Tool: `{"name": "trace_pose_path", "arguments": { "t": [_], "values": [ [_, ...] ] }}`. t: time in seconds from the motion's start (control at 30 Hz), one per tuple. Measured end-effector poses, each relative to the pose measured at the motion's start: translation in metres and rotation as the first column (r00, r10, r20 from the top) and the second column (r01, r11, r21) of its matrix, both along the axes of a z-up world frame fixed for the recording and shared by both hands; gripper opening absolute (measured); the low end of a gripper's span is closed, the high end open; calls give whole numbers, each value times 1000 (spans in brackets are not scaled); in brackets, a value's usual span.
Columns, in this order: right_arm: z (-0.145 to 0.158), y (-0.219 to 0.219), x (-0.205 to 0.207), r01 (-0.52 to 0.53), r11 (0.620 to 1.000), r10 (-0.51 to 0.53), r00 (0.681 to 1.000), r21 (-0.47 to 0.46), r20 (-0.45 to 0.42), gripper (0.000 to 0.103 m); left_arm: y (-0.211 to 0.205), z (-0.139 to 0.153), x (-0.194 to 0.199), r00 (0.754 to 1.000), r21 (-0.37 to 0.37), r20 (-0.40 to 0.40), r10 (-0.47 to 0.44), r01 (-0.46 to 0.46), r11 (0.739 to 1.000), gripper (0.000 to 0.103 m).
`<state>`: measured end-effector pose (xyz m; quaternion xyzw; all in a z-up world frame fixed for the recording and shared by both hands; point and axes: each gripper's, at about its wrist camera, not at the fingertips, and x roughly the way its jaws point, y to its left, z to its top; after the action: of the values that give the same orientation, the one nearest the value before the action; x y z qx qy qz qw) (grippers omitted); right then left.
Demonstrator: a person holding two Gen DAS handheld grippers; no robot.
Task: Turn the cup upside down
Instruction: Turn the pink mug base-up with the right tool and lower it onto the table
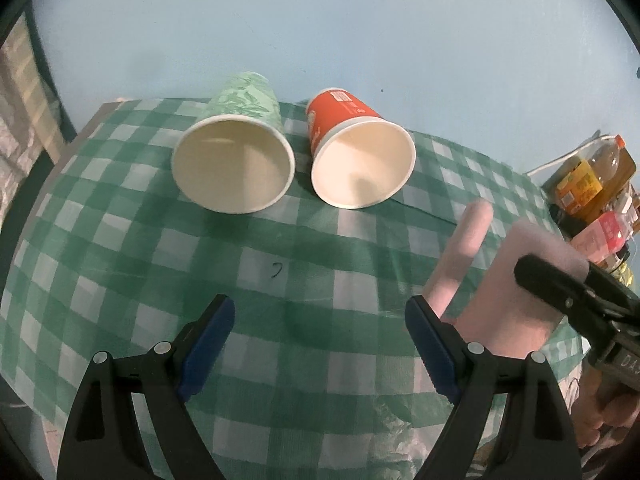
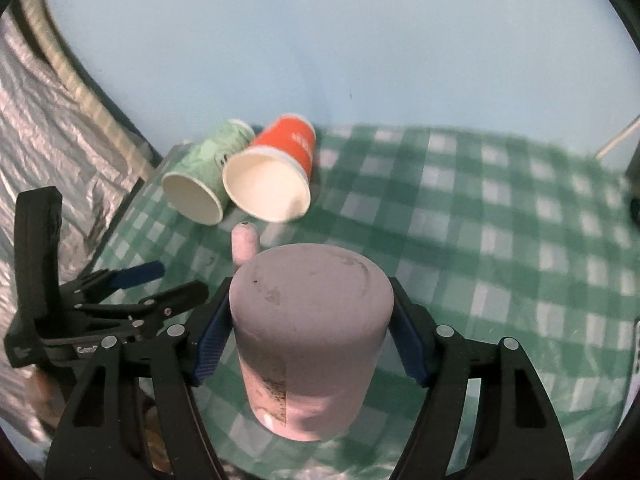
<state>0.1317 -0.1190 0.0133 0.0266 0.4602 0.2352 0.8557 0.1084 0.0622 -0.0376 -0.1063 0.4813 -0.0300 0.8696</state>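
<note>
A pink cup (image 2: pixel 308 332) with a handle (image 2: pixel 245 245) is held bottom-up between the blue pads of my right gripper (image 2: pixel 310 340), which is shut on it above the checked tablecloth (image 2: pixel 500 240). The same cup shows at the right in the left wrist view (image 1: pixel 516 292). My left gripper (image 1: pixel 320 348) is open and empty over the near part of the table. It also shows at the left in the right wrist view (image 2: pixel 148 284).
A green paper cup (image 1: pixel 236 156) and a red paper cup (image 1: pixel 360 152) lie on their sides at the far edge, mouths toward me. Bottles (image 1: pixel 592 184) stand off the table's right. A silver sheet (image 2: pixel 52 152) hangs at the left.
</note>
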Motion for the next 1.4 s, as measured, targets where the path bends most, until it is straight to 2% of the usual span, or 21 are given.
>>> {"name": "trace_pose_path", "arguments": {
  "t": [0.1,0.17,0.37,0.43,0.63,1.13,1.4],
  "values": [
    [6,9,-11,26,997,-16,990,-72,139,72,2,0,-7,1000,1,14,12,-12,1000,88],
    [7,18,-17,53,992,-24,973,-118,231,72,3,-2,-10,1000,-7,10,9,-9,1000,88],
    [6,28,-23,127,981,-62,921,-145,386,72,8,-9,-18,999,-17,2,39,-39,999,89],
    [5,31,-26,141,979,-70,909,-146,411,72,9,-10,-21,999,-22,3,46,-46,999,89],
    [-5,33,-32,167,975,-88,895,-145,436,72,10,-13,-24,999,-31,2,53,-53,998,89],
    [-27,28,-43,176,976,-107,899,-126,425,72,12,-12,-25,998,-28,12,62,-61,998,89],
    [-34,26,-49,161,979,-102,913,-121,395,72,10,-10,-29,997,-18,28,68,-68,998,89]
  ]
}}
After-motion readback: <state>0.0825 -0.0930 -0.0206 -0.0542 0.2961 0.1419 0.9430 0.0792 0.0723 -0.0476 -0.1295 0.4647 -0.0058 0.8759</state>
